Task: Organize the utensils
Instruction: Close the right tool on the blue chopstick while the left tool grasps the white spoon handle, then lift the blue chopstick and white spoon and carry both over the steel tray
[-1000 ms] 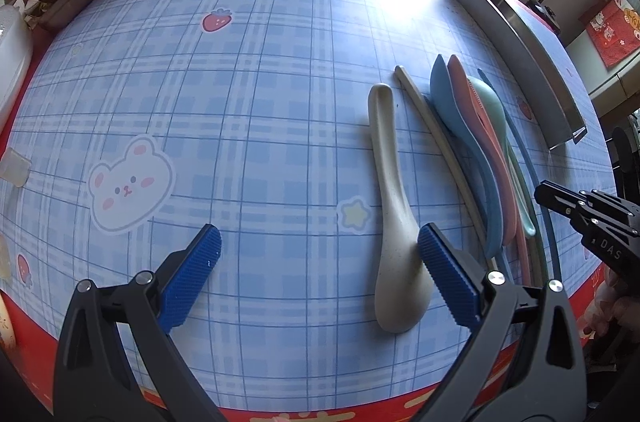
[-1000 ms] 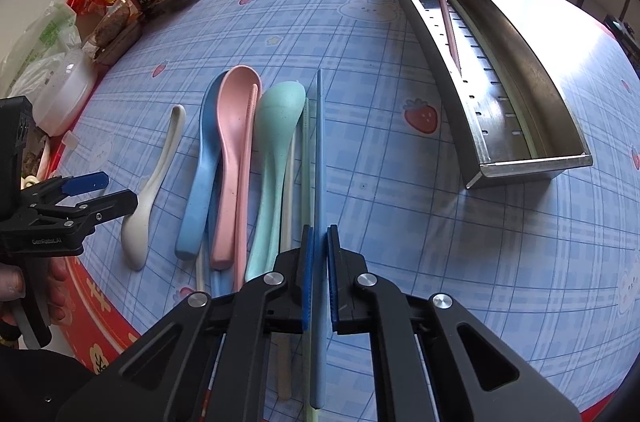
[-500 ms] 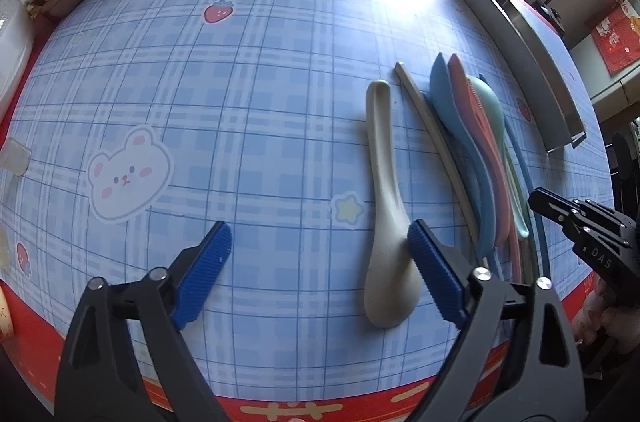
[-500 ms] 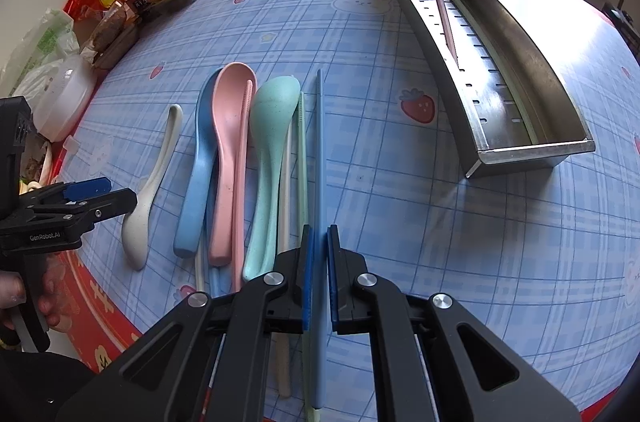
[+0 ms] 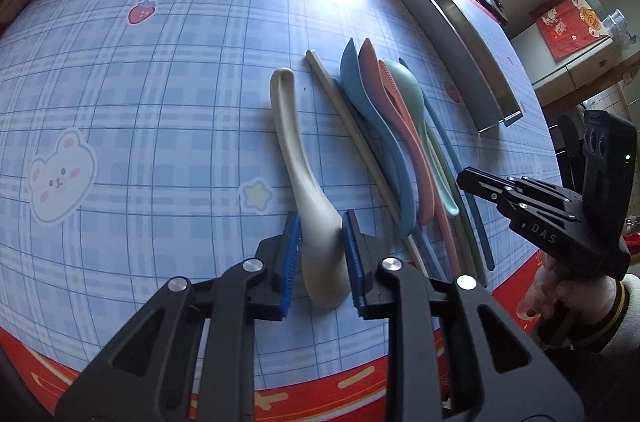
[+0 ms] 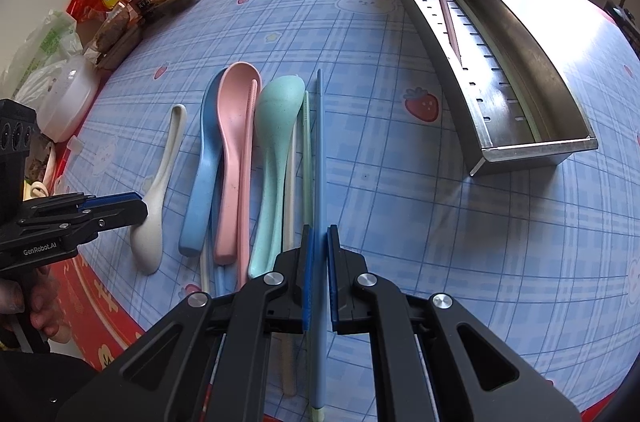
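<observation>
Cream spoon lies between left hand-held gripper, seemingly pinched.

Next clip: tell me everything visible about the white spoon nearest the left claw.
The white spoon is off-white, matte and faintly speckled, plastic-looking, with a curved handle. It lies flat on the blue checked tablecloth, bowl end towards the camera, apart from the other utensils. The left claw has just been closing; its blue pads now flank the bowl end, apparently touching both sides.
</observation>
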Action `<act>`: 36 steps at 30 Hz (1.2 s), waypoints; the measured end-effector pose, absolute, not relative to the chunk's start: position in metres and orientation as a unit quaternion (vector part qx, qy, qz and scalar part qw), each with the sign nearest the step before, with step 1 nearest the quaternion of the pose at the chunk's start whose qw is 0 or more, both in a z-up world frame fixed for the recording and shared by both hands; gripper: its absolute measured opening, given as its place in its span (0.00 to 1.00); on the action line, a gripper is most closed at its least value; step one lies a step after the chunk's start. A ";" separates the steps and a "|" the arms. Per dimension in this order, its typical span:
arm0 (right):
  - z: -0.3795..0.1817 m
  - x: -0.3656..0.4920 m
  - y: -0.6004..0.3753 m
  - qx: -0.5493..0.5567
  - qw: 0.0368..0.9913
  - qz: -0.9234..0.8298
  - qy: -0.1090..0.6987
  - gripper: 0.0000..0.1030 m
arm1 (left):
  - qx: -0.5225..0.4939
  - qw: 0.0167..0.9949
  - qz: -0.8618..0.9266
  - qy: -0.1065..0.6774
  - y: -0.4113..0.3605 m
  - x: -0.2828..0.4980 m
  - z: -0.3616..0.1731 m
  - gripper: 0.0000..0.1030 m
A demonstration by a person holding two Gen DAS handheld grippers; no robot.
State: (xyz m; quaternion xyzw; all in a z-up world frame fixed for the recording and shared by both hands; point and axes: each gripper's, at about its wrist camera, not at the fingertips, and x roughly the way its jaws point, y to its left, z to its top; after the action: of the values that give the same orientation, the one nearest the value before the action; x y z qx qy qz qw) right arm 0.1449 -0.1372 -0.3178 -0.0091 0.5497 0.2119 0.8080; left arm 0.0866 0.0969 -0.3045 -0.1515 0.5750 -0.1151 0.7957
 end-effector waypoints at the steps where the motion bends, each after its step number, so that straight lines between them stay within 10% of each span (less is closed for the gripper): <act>1: -0.318 0.145 -0.137 -0.008 0.808 0.212 0.550 0.07 | -0.151 0.798 -0.119 0.572 0.096 0.086 -0.303 0.21; 36: -0.322 0.140 -0.140 -0.015 0.818 0.205 0.537 0.07 | -0.161 0.797 -0.113 0.571 0.070 0.112 -0.324 0.26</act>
State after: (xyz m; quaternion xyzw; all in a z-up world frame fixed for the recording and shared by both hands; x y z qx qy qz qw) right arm 0.1403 -0.1398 -0.3220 -0.0147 0.5375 0.2054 0.8177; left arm 0.1124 0.0698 -0.3236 -0.1611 0.5711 -0.1126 0.7970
